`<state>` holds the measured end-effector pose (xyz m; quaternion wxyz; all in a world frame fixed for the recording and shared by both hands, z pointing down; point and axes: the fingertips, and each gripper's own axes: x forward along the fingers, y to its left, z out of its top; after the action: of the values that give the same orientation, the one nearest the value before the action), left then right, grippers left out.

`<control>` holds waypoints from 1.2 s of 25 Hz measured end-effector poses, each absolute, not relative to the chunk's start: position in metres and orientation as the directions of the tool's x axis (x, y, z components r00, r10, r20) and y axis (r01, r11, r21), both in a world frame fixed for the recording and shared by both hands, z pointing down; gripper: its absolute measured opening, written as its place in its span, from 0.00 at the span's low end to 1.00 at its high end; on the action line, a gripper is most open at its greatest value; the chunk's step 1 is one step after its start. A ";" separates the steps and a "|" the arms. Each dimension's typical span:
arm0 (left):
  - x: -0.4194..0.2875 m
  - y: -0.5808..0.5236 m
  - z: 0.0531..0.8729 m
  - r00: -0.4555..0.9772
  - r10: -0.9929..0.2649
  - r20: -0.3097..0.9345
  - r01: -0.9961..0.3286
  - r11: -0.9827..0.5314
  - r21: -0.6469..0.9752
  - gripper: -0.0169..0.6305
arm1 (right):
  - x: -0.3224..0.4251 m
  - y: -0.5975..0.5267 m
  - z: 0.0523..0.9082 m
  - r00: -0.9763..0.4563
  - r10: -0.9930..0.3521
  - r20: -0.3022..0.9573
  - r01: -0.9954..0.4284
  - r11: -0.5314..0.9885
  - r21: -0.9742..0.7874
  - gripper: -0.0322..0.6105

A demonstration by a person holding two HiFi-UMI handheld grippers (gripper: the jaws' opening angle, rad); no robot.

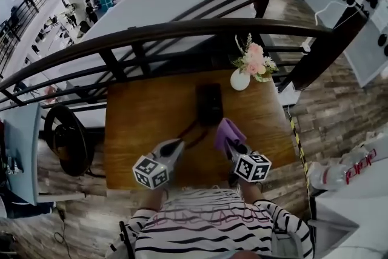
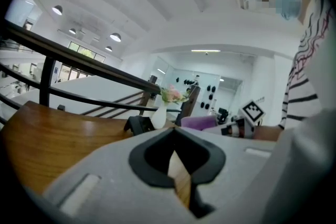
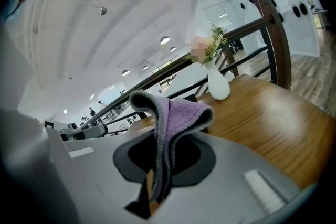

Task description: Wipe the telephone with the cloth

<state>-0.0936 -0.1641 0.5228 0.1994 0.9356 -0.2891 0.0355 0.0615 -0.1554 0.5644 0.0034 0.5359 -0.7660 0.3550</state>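
We see a smooth wooden table (image 1: 139,124). The flat, black, oblong telephone (image 1: 210,104) lies just ahead of both grippers. Our right gripper (image 1: 232,145) pinches the fleecy purple cloth (image 3: 178,113); our left gripper (image 1: 179,144) is closed on nothing.

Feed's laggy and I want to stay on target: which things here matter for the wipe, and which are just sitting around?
For the job:
cloth, purple, pinched in the right gripper
telephone, black, mid-table
left gripper, shut, empty

Just there:
white vase with flowers, at the far edge
wooden table
railing beyond
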 end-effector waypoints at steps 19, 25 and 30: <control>-0.099 -0.205 0.541 0.823 -0.539 0.182 -0.563 -0.727 0.394 0.03 | 0.052 -0.241 0.574 -0.456 -0.793 0.404 -0.839 0.231 -0.493 0.11; -0.100 -0.218 0.547 0.767 -0.612 0.191 -0.628 -0.657 0.416 0.03 | 0.039 -0.293 0.584 -0.549 -0.722 0.420 -0.807 0.329 -0.491 0.11; -0.108 -0.221 0.556 0.716 -0.663 0.219 -0.681 -0.593 0.430 0.03 | 0.015 -0.339 0.600 -0.630 -0.643 0.434 -0.757 0.387 -0.526 0.11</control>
<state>-0.1076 -0.2213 0.5564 0.2484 0.8924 -0.3764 0.0178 0.0146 -0.3385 0.6003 0.0795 0.4225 -0.8289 0.3579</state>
